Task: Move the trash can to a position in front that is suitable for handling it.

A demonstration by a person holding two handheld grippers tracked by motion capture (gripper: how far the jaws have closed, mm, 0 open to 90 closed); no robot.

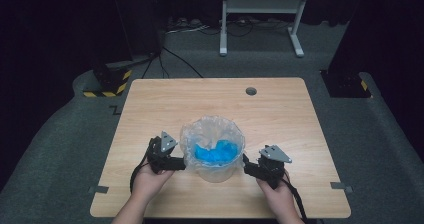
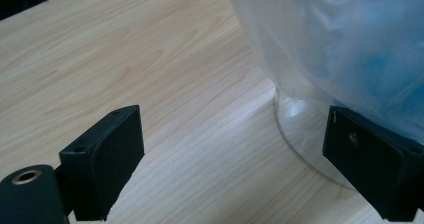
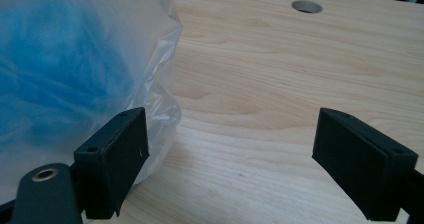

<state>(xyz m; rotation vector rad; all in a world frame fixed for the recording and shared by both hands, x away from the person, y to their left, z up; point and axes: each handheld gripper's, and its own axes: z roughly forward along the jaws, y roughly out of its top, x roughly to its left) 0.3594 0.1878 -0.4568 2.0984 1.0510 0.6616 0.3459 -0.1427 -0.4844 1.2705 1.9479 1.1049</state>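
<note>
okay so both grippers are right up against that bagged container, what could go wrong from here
The clear container is light-looking and lined with a loose plastic bag. Both the left gripper and the right gripper stand open beside it, so uneven pushing could slide or tip it. A jaw may also snag or tear the thin film, or pull the bag off the rim, spilling the blue material.

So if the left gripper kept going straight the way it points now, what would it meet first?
Mostly bare table: the left gripper is open, with wood between its fingers. Its right-hand finger, though, sits against the clear container lined with a plastic bag, so that finger would likely brush it first. Depth is hard to judge.
</note>
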